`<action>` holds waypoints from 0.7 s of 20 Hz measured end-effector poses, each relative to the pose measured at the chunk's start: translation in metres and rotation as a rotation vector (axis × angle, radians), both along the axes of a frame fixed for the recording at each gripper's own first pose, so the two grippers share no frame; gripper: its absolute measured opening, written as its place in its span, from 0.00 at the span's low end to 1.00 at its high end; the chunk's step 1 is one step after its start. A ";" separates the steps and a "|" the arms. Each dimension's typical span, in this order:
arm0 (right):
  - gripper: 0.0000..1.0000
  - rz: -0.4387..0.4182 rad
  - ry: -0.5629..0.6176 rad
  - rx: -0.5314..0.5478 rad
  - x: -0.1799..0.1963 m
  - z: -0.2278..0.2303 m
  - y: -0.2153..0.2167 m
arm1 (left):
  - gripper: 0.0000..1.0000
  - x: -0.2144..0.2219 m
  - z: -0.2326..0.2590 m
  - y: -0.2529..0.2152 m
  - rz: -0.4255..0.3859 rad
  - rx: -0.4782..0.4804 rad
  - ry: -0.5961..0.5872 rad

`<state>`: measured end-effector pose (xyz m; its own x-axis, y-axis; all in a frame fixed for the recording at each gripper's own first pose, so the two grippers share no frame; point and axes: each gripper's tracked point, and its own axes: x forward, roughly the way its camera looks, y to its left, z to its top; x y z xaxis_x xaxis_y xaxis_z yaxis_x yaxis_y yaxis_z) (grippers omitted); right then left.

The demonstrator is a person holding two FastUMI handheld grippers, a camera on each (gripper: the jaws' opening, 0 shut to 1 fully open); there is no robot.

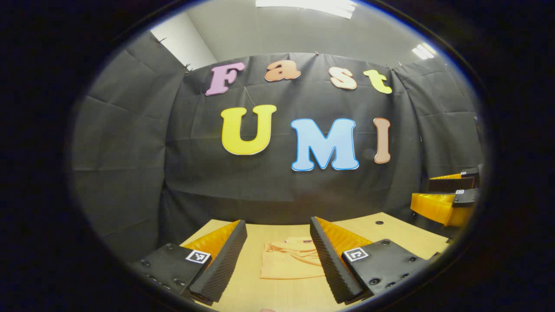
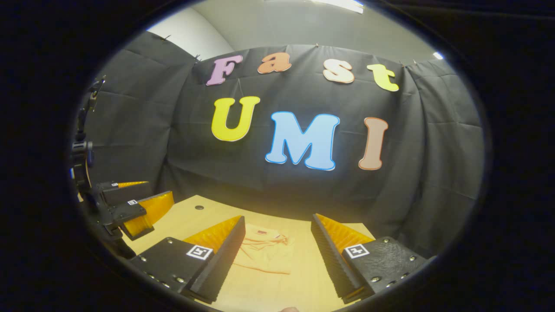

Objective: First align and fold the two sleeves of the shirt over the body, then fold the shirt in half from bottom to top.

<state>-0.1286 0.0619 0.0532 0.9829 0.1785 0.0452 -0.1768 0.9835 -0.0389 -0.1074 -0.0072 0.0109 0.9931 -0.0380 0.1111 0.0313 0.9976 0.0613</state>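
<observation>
Left gripper (image 1: 277,260) and right gripper (image 2: 277,255), both spread and empty, hover above the table (image 1: 390,229). The orange shirt (image 1: 292,260) lies compactly folded, suggesting the task is complete.

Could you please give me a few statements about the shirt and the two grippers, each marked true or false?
1. The shirt lies on the table, folded into a compact shape. True.
2. The left gripper is clamped on the shirt. False: its fingers stand apart, above the table, holding nothing.
3. The right gripper is open. True.
4. The shirt hangs from the booth's wall. False: it lies flat on the table.
5. In the left gripper view, the right gripper shows at the right edge. True.
</observation>
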 end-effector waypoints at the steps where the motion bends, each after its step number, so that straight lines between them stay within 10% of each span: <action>1: 0.95 -0.003 -0.002 0.006 -0.003 0.000 -0.001 | 0.95 0.001 0.002 -0.002 -0.006 0.005 -0.002; 14: 0.95 0.058 -0.062 -0.005 -0.005 -0.001 -0.048 | 0.94 -0.013 0.013 -0.055 0.057 -0.021 -0.046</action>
<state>-0.1338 0.0136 0.0523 0.9662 0.2355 0.1046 -0.2307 0.9714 -0.0563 -0.1205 -0.0627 0.0239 0.9874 0.0210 0.1566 -0.0276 0.9988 0.0404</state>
